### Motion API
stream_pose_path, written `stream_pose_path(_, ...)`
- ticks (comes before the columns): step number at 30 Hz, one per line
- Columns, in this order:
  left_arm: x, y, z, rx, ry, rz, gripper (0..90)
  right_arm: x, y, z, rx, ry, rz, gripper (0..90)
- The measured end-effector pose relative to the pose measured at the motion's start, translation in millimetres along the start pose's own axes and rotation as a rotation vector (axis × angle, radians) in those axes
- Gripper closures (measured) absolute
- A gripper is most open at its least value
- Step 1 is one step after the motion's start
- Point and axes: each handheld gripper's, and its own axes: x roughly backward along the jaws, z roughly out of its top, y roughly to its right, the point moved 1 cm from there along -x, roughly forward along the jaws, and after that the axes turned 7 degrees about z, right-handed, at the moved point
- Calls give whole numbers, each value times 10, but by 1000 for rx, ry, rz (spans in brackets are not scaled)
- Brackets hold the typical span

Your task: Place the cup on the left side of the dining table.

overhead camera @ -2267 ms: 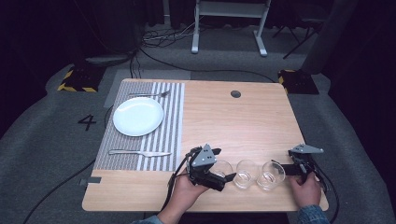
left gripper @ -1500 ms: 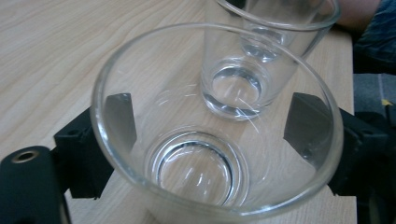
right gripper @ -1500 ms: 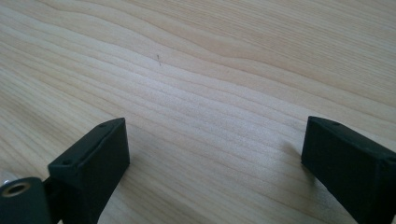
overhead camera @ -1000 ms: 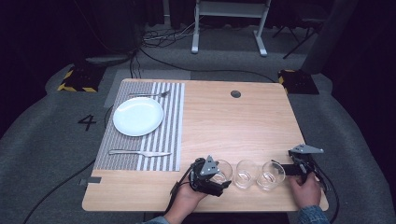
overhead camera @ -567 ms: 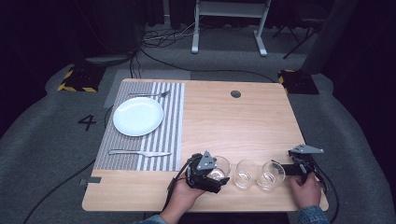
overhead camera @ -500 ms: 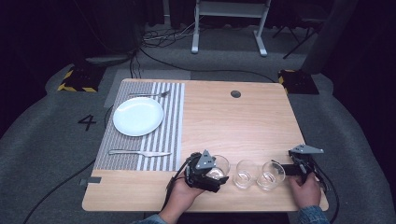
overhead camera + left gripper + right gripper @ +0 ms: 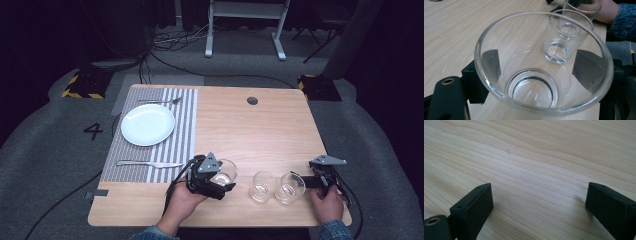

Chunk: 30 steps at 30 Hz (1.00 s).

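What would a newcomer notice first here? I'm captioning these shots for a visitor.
A clear round drinking glass, clamped in the left tongs, sits at the wooden table's near edge. Two more clear glasses stand to its right, and a round white plate lies on the striped placemat.

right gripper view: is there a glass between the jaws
No, the right gripper has its two black jaws standing wide apart with bare wooden table between them.

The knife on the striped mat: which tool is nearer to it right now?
Left. The left tool, shut on a glass, sits just right of the knife. The right tool is far across the table, beyond two other glasses.
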Motion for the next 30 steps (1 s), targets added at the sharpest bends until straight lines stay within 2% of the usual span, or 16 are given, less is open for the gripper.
stream_pose_path(1,29,-21,2,10,5,0,196,0,0,0,0,0,0,81)
stream_pose_path(9,285,-193,49,18,28,45,196,-1,-1,1,-1,0,0,80)
stream_pose_path(14,474,-342,85,44,39,80,196,-6,-2,4,-2,-1,-1,75)
stream_pose_path(20,565,-467,96,70,62,104,196,-6,-3,4,-2,-1,-1,75)
stream_pose_path(24,628,-548,112,78,77,136,196,-6,-3,4,-2,-1,-1,75)
stream_pose_path(30,679,-664,144,117,103,179,196,-6,-3,4,-2,-1,-1,75)
